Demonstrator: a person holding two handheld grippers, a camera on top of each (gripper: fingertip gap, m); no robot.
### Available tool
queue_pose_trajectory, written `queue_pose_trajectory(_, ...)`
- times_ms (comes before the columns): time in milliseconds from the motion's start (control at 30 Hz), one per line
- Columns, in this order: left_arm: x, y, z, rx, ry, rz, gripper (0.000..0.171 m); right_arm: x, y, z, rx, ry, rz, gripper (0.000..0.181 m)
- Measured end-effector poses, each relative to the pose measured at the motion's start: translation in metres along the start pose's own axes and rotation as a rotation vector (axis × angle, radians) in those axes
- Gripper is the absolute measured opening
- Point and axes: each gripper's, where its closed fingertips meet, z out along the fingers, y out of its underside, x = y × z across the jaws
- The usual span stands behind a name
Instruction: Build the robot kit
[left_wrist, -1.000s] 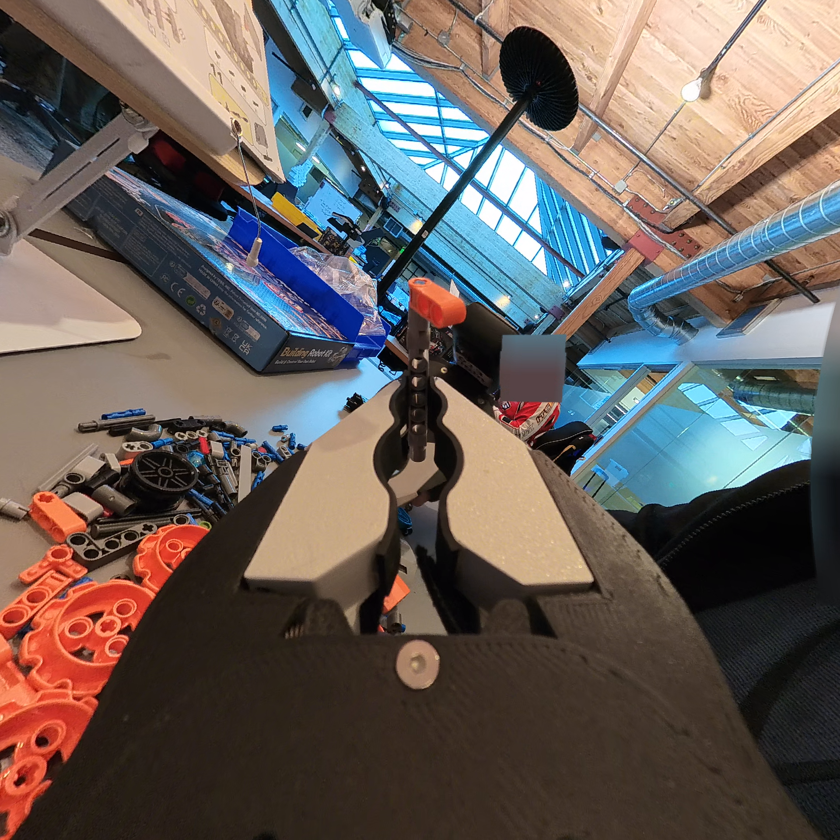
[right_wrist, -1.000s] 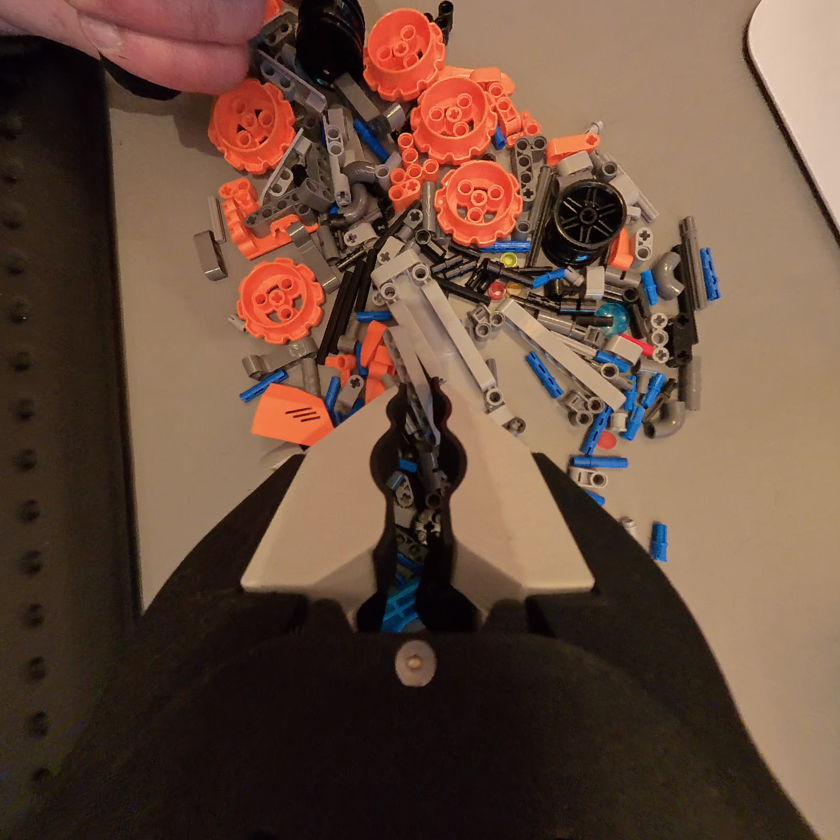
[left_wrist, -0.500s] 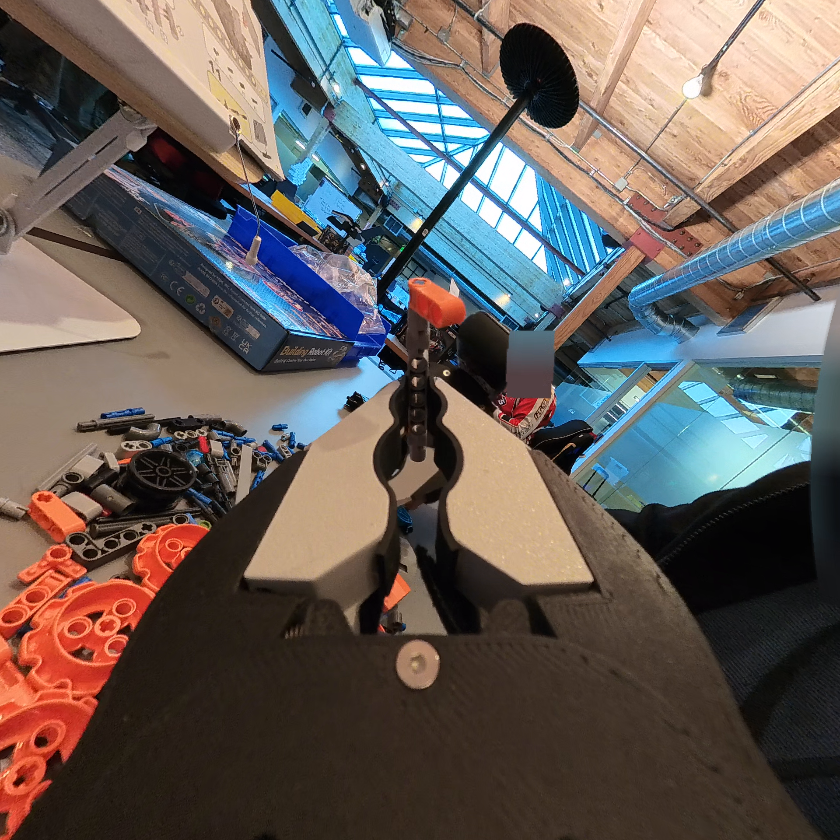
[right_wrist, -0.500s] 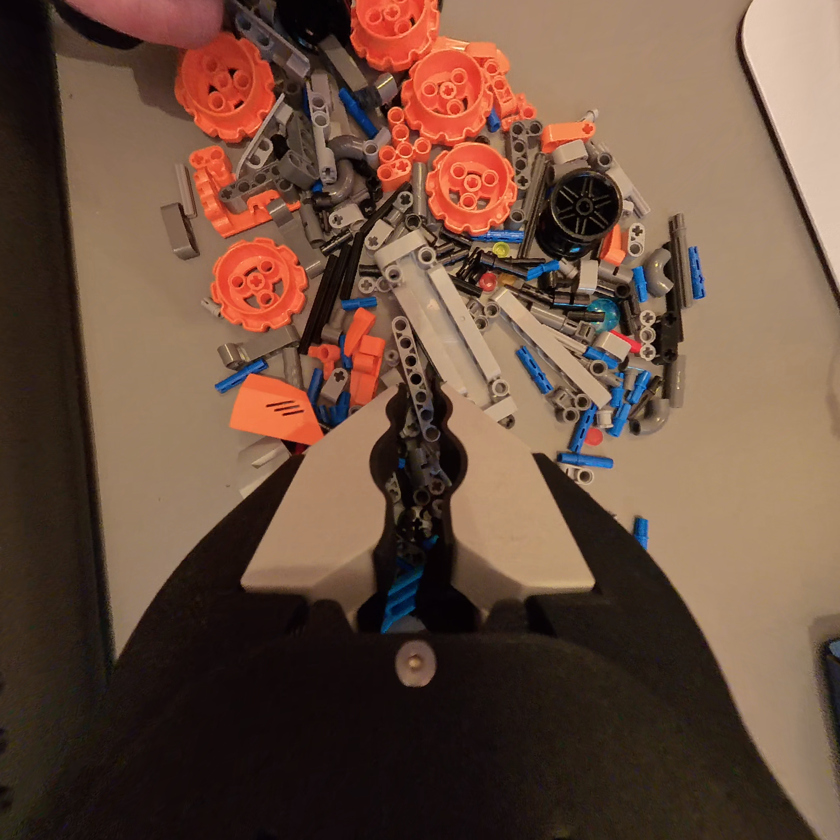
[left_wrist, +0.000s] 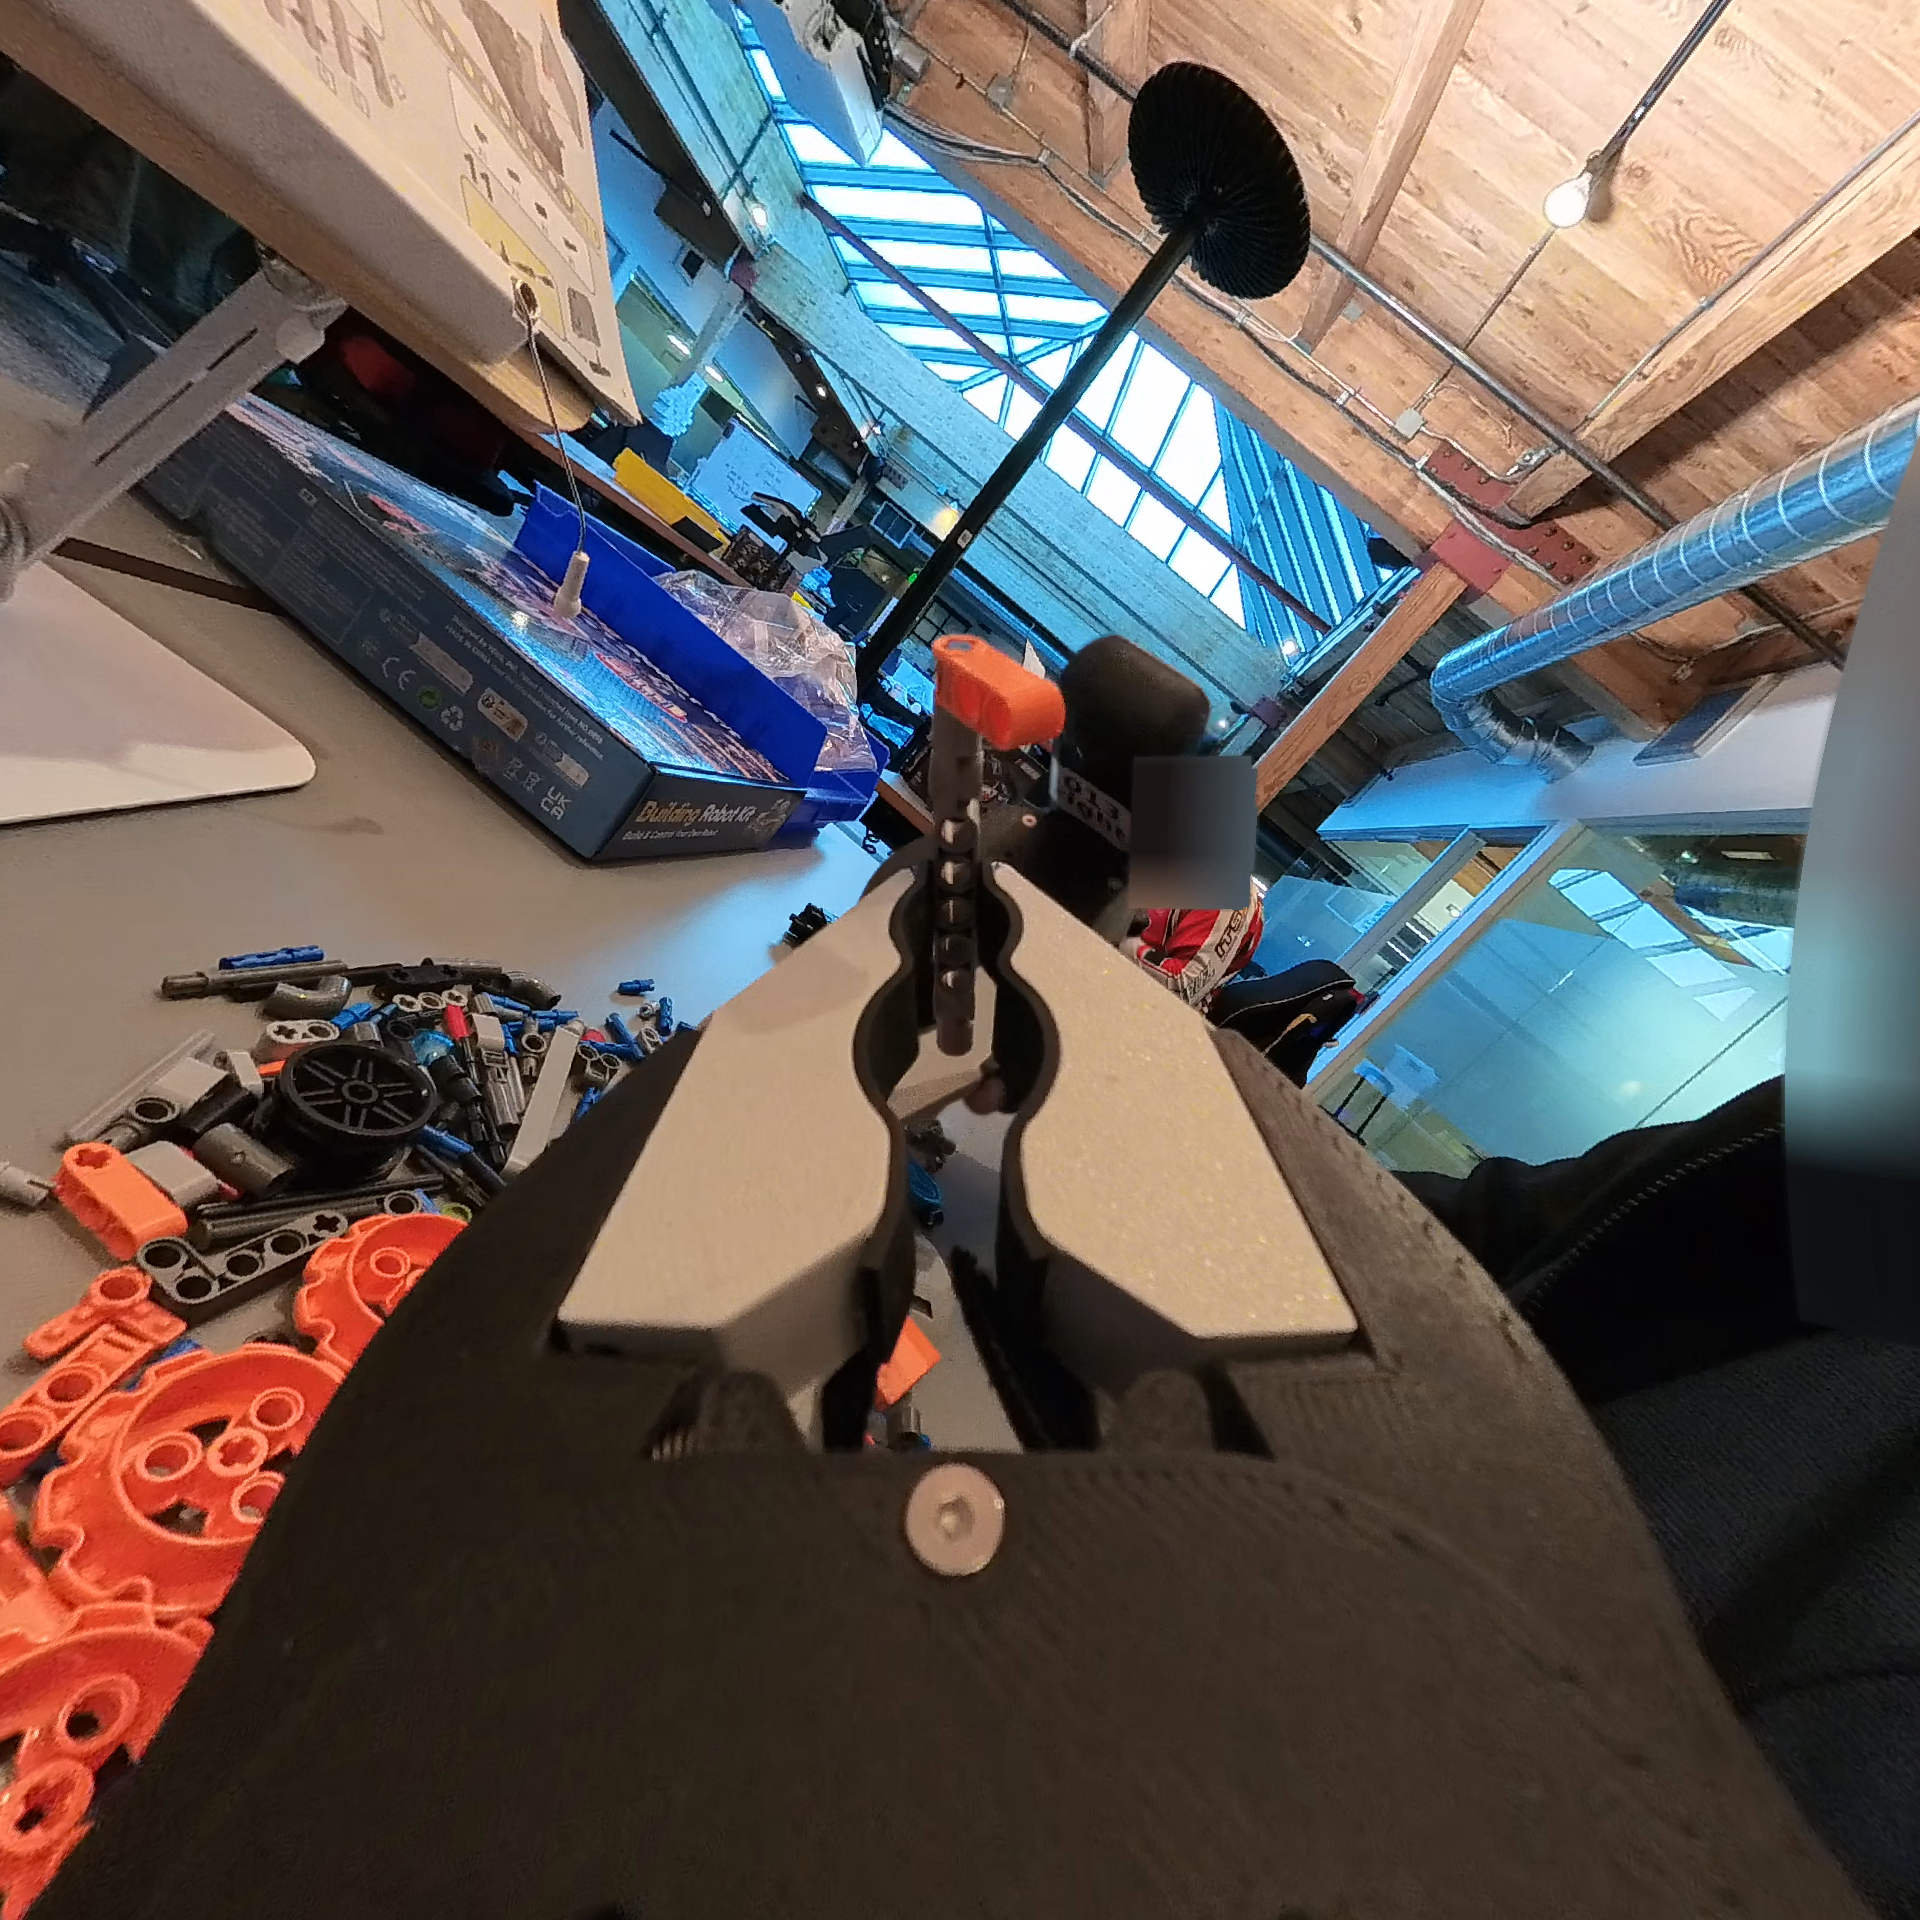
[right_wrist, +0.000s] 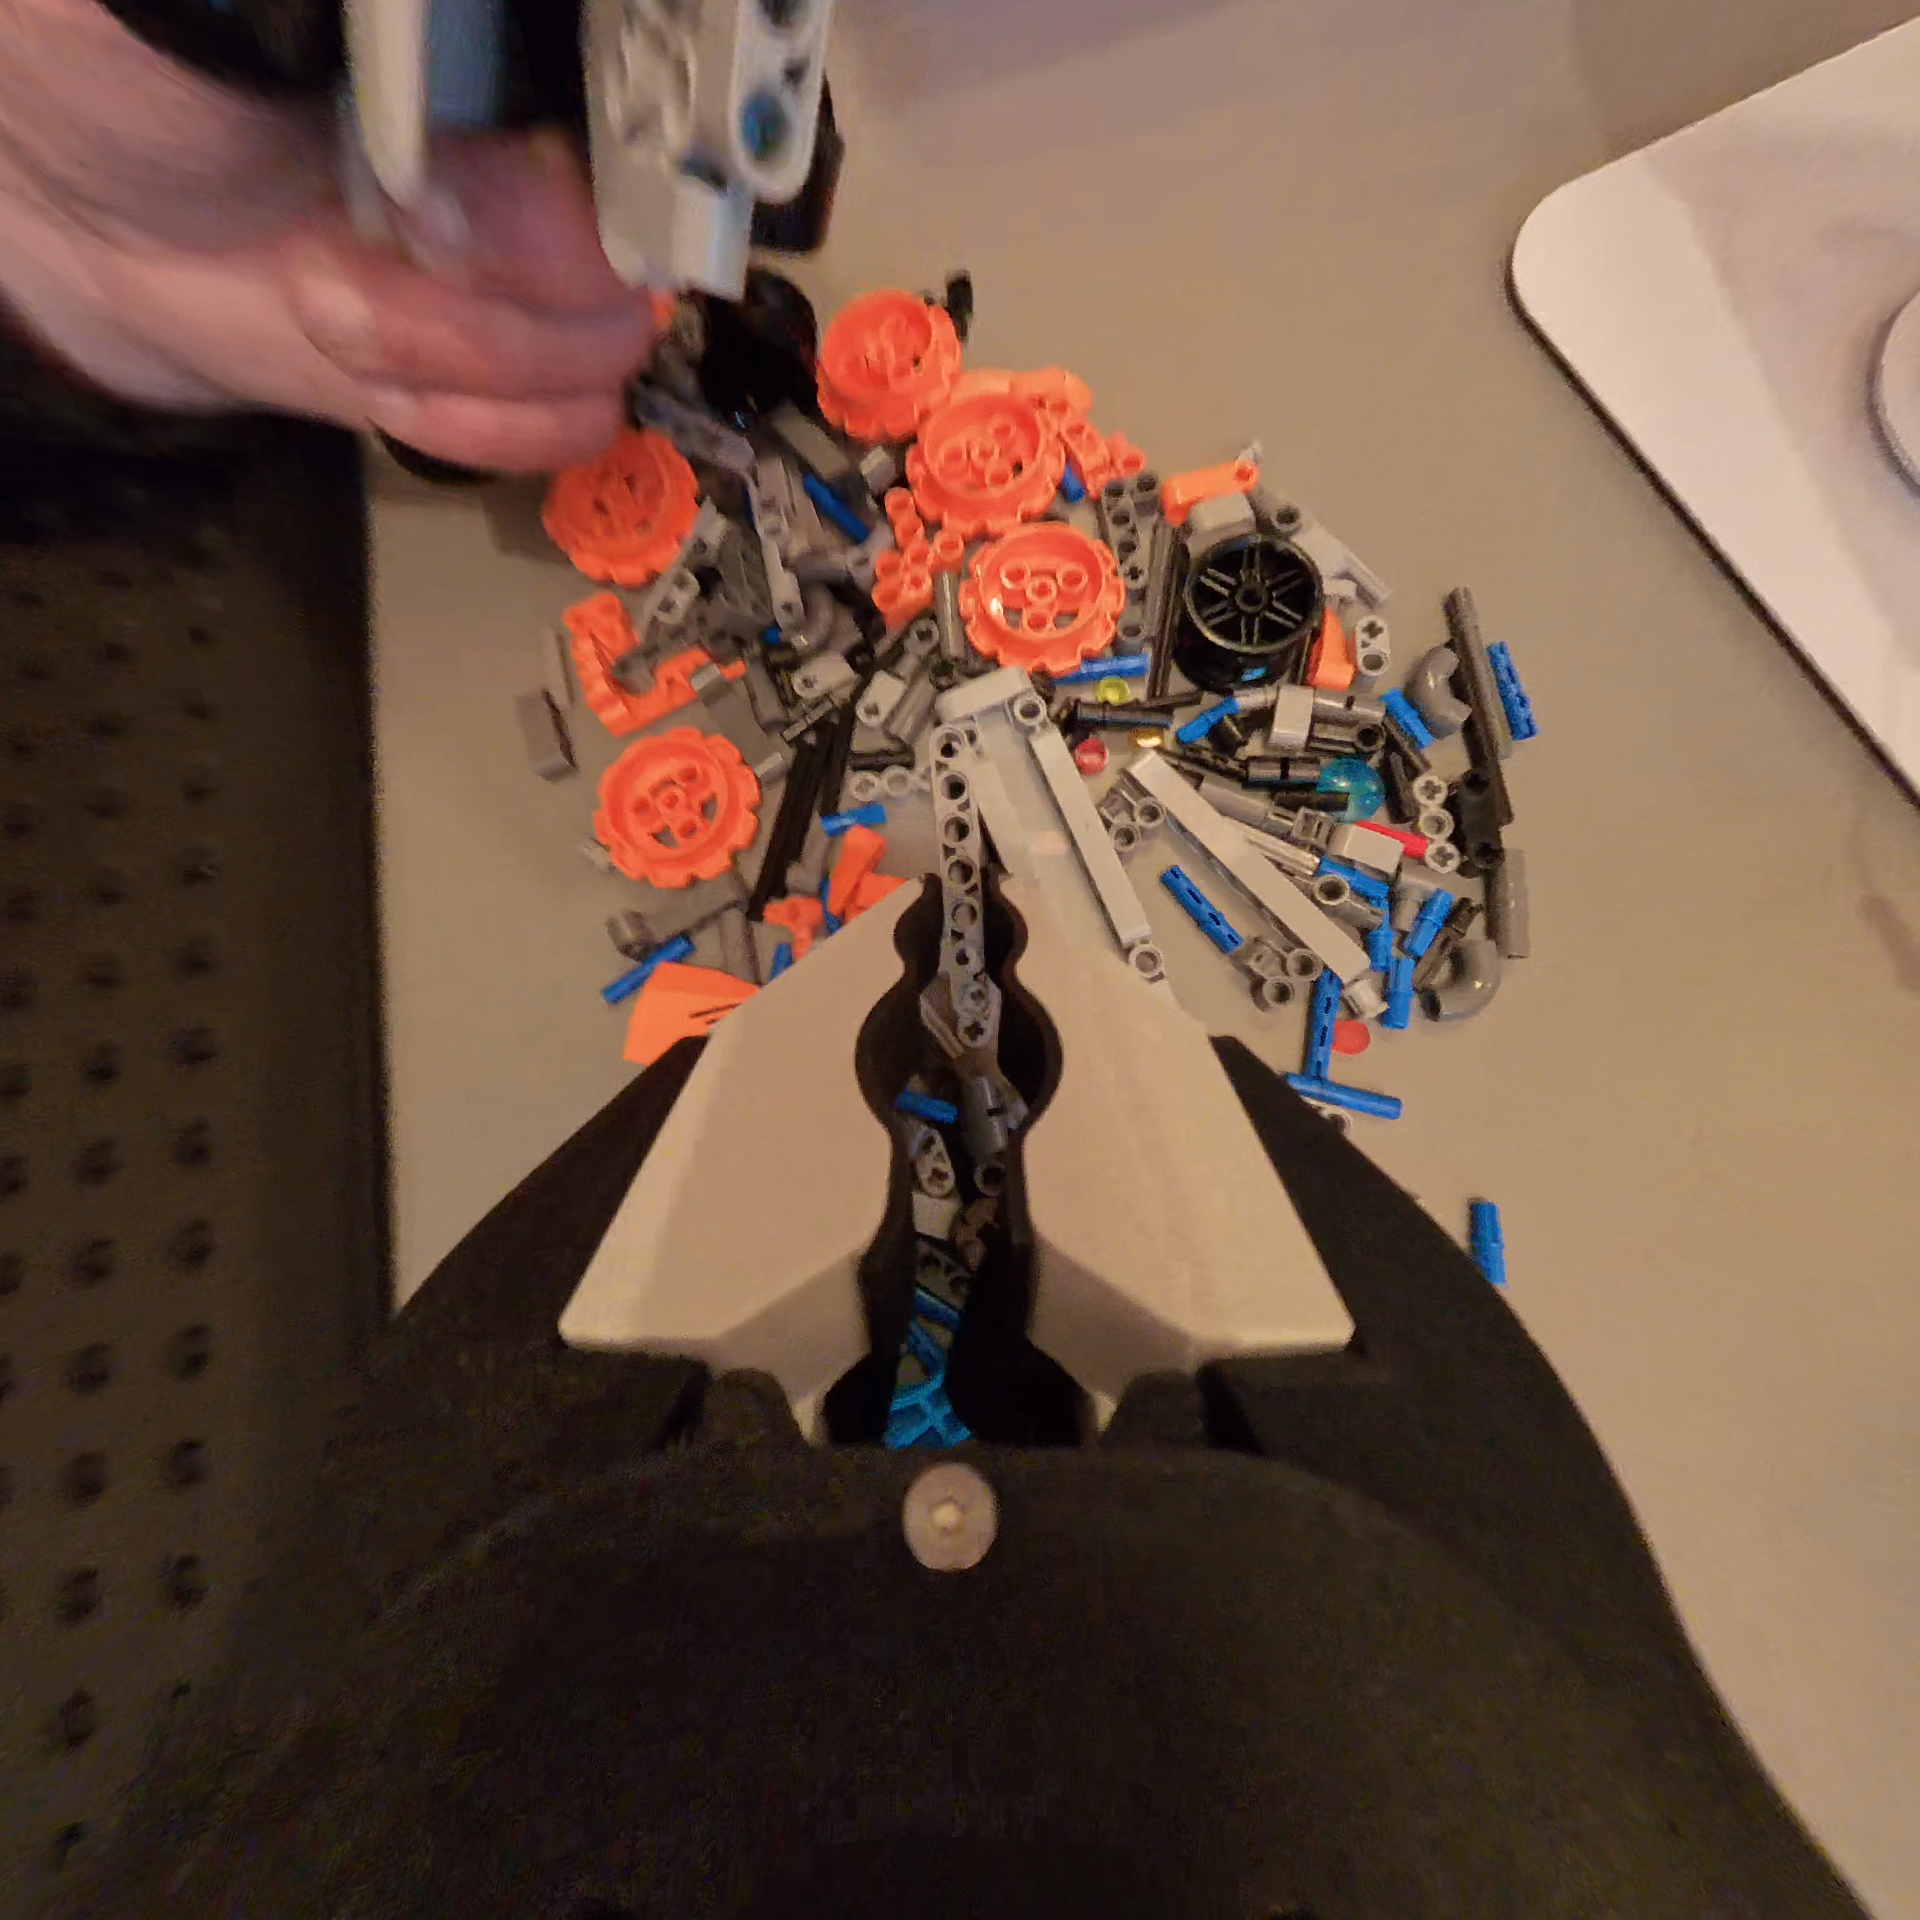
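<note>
The left gripper has its jaws clamped on a dark grey studded beam capped by an orange connector at 12 o'clock, raised above the desk. The right gripper grips a grey perforated beam in narrow jaws over the parts pile. At 10 o'clock, a blurred hand touches the pile.

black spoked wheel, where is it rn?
Right wrist view: the black spoked wheel lies at the pile's upper right, just right of an orange gear. Left wrist view: it sits left of the left gripper.
</note>
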Motion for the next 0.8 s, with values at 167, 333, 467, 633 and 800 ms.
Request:
queue_pose_trajectory(167,0.003,0.0,0.0,0.0,0.013,0.009,0.004,0.0,-0.023,-0.022,0.204,-0.13,0.148,0.006)
queue_pose_trajectory(333,0.005,0.001,0.001,-0.006,0.022,0.018,0.004,0.004,-0.047,-0.05,0.412,-0.239,0.283,0.006)
queue_pose_trajectory(467,0.008,0.003,0.004,-0.018,0.031,0.041,0.004,0.0,-0.073,-0.076,0.591,-0.325,0.341,0.006)
queue_pose_trajectory(633,0.013,0.009,0.01,-0.039,0.05,0.064,0.004,-0.016,-0.095,-0.083,0.702,-0.398,0.356,0.006)
queue_pose_trajectory(800,0.017,0.012,0.016,-0.043,0.056,0.088,0.004,-0.017,-0.1,-0.081,0.751,-0.427,0.401,0.006)
